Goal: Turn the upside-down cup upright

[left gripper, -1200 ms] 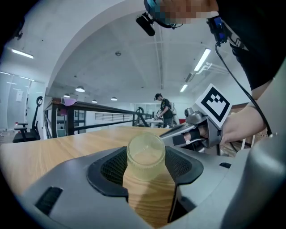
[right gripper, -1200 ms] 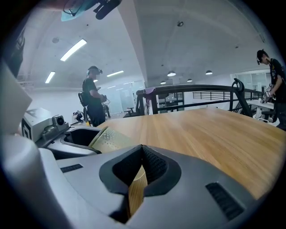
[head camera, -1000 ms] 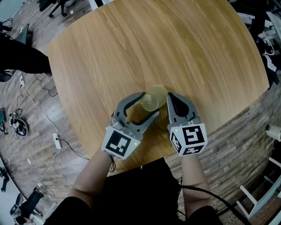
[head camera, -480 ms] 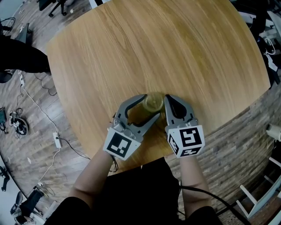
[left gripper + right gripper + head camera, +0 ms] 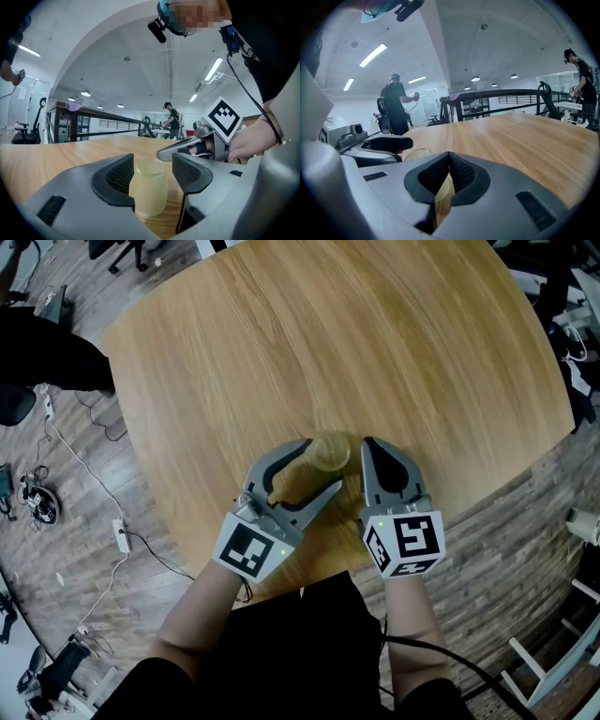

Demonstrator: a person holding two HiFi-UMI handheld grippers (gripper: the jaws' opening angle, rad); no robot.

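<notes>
A pale yellow, translucent, dimpled cup [image 5: 330, 451] stands on the round wooden table [image 5: 375, 334] near its front edge. In the left gripper view the cup [image 5: 149, 187] sits between the two jaws with a gap at the right pad. I cannot tell which end is up. My left gripper [image 5: 319, 467] is open around it. My right gripper [image 5: 367, 448] is shut with nothing in it, its tip just right of the cup. The right gripper view shows its jaws [image 5: 449, 161] closed together and the cup's rim [image 5: 417, 153] to the left behind them.
The table's front edge runs just under both hands. Wood floor with cables and a power strip [image 5: 120, 540] lies to the left. Office chairs and equipment stand beyond the far edge. A person [image 5: 396, 105] and a black railing [image 5: 497, 96] show in the background.
The cup was tilted a second ago and now stands on the table between the left jaws. Both grippers have hardly moved.
</notes>
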